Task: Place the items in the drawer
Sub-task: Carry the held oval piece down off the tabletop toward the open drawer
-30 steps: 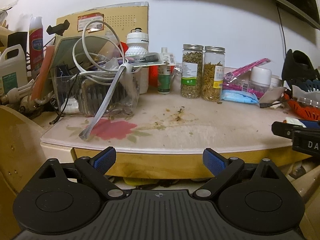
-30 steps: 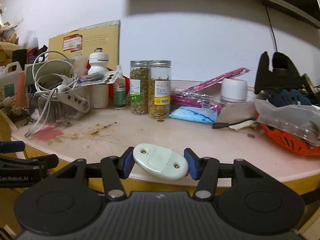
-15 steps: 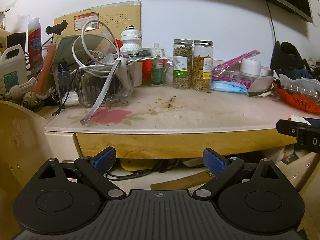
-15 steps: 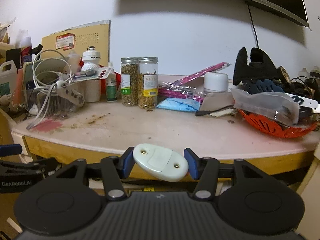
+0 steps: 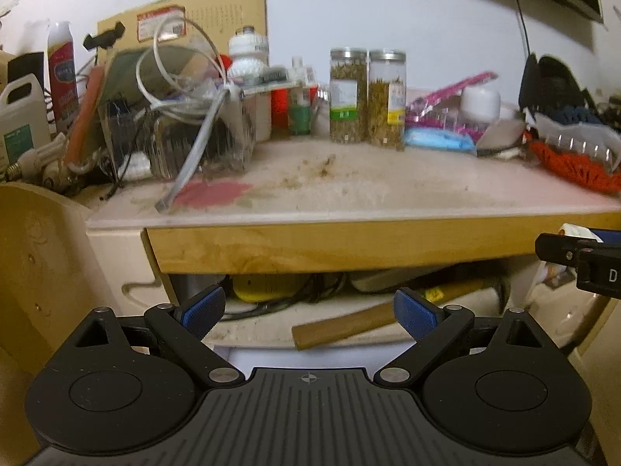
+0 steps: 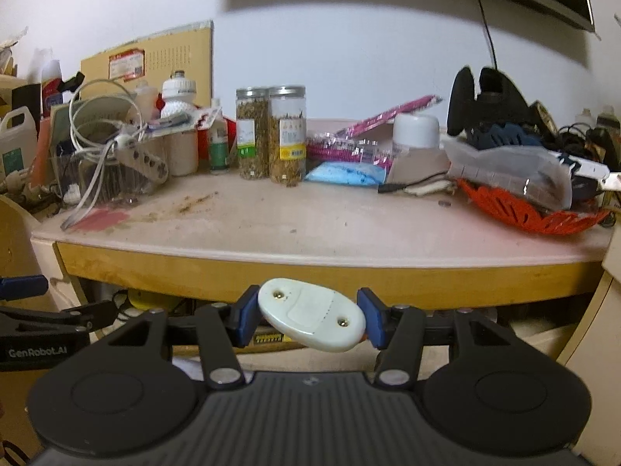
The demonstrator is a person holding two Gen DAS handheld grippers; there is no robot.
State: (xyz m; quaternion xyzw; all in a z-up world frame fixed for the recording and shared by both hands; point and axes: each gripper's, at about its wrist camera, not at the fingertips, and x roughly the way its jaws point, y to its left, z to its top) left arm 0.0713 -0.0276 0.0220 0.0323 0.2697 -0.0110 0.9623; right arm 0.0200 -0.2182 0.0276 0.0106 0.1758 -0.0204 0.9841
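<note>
My right gripper (image 6: pixel 308 316) is shut on a pale oval plastic piece (image 6: pixel 310 320) with two screws, held tilted in front of the desk's wooden front edge (image 6: pixel 310 279). My left gripper (image 5: pixel 310 314) is open and empty, low before the open drawer space (image 5: pixel 330 310) under the desktop. In that space lie a wooden handle (image 5: pixel 345 326), a yellow object (image 5: pixel 268 285) and dark cables. The right gripper's side shows at the left wrist view's right edge (image 5: pixel 582 260). The left gripper's side shows at the right wrist view's left edge (image 6: pixel 39 330).
The desktop (image 6: pixel 310 225) carries two herb jars (image 6: pixel 271 136), a clear box with white cables and a power strip (image 6: pixel 116 155), a white bottle (image 6: pixel 180 97), pink and blue packets (image 6: pixel 349 155), an orange basket (image 6: pixel 531 213). A wooden chair back (image 5: pixel 35 264) stands at left.
Both grippers have pulled back and dropped lower, so the desk's front edge and the drawer space under it have come into view. The right gripper keeps hold of the oval piece.
</note>
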